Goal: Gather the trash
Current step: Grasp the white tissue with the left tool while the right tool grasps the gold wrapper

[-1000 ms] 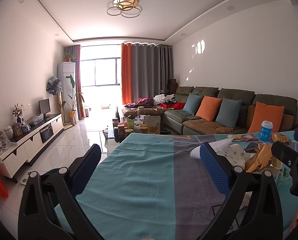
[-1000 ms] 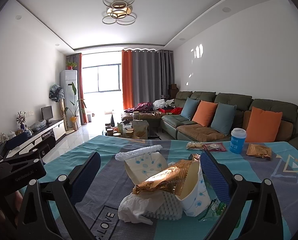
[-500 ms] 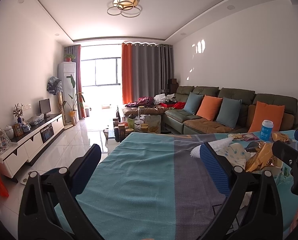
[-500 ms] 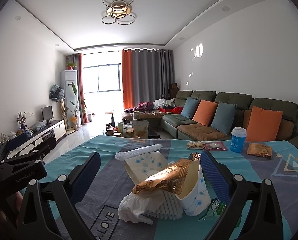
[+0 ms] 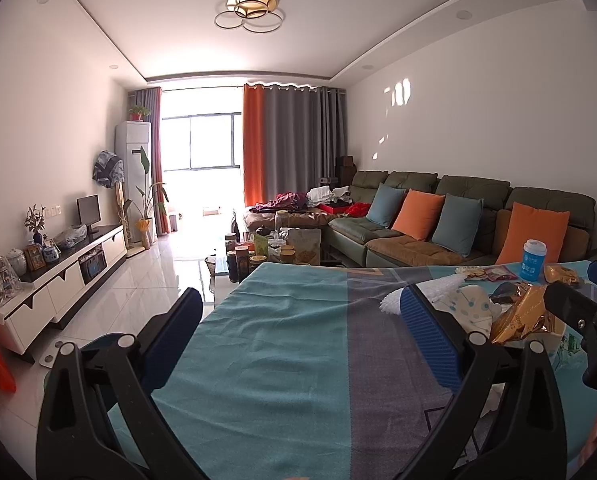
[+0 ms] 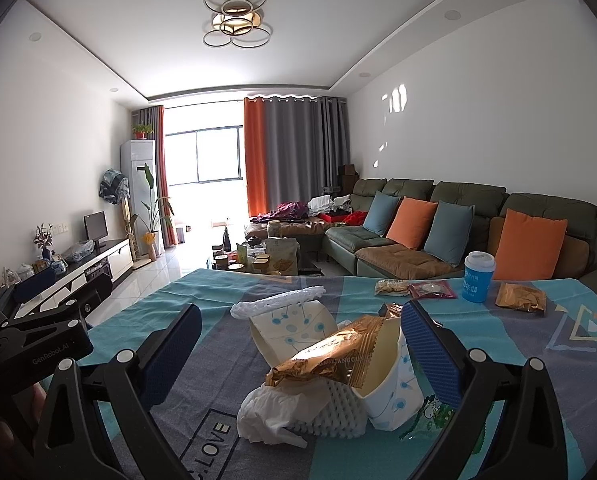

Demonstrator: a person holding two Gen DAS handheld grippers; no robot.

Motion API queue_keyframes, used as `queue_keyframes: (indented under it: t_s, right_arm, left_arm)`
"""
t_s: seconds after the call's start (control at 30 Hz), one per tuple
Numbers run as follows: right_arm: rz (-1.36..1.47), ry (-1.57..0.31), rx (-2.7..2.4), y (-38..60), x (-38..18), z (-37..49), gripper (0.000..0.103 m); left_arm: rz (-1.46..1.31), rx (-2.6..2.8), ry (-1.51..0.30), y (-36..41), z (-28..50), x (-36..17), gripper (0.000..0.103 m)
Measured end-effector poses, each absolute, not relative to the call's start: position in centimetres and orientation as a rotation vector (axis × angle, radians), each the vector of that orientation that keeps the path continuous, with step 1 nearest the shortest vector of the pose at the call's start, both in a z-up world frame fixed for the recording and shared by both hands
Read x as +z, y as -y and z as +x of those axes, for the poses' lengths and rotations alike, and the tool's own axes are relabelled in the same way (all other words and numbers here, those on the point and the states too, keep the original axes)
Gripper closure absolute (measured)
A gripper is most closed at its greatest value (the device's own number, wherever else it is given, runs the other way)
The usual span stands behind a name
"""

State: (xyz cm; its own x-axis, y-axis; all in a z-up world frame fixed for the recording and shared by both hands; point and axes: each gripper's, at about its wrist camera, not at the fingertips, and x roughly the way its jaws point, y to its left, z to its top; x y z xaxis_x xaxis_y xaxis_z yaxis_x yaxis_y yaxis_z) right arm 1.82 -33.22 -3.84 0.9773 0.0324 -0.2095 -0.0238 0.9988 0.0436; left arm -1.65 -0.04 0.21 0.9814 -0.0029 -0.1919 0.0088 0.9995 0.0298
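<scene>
On the table (image 6: 518, 360), which is draped in a teal and grey cloth, I see the trash heaped just ahead of my right gripper (image 6: 302, 344). Its blue-padded fingers are spread wide and empty, one on each side of the pile, touching nothing that I can make out. A gold foil wrapper (image 6: 330, 356) lies tilted across the top of the heap, resting on a white paper cup (image 6: 394, 392) with blue dots that leans over on its side. A second dotted cup (image 6: 294, 328), crushed open, sits just behind it. A crumpled white tissue (image 6: 266, 408) and a piece of white foam netting (image 6: 334, 412) lie under the wrapper at the near edge, and another strip of foam netting (image 6: 278, 300) stretches along the far side. A green printed packet (image 6: 430, 412) peeks out beside the leaning cup, under my right finger.

Farther back on the cloth stand a blue cup with a white lid (image 6: 477, 276), a second gold wrapper (image 6: 520, 297) to its right, and two small snack packets (image 6: 414, 289) to its left.

My left gripper (image 5: 298, 320) hovers over bare teal cloth, well to the left of the pile, fingers likewise wide apart and holding nothing. From its camera the heap shows at the right edge, partly behind its right finger.
</scene>
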Motion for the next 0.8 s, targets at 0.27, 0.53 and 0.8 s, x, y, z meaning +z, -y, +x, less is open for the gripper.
queue_keyframes:
  t_s: [0.27, 0.53, 0.8]
  right_arm:
    - [0.045, -0.217, 0.030, 33.3, -4.1, 1.9, 0.007]
    - [0.076, -0.267, 0.023, 34.3, -4.6, 2.3, 0.007]
    - [0.165, -0.356, 0.036, 36.8, -5.1, 3.8, 0.007]
  left_arm:
    - [0.026, -0.008, -0.197, 0.0, -1.4, 0.1, 0.006]
    - [0.021, -0.045, -0.227, 0.2, -1.0, -0.2, 0.006]
    - [0.070, -0.176, -0.291, 2.8, -0.4, -1.4, 0.006]
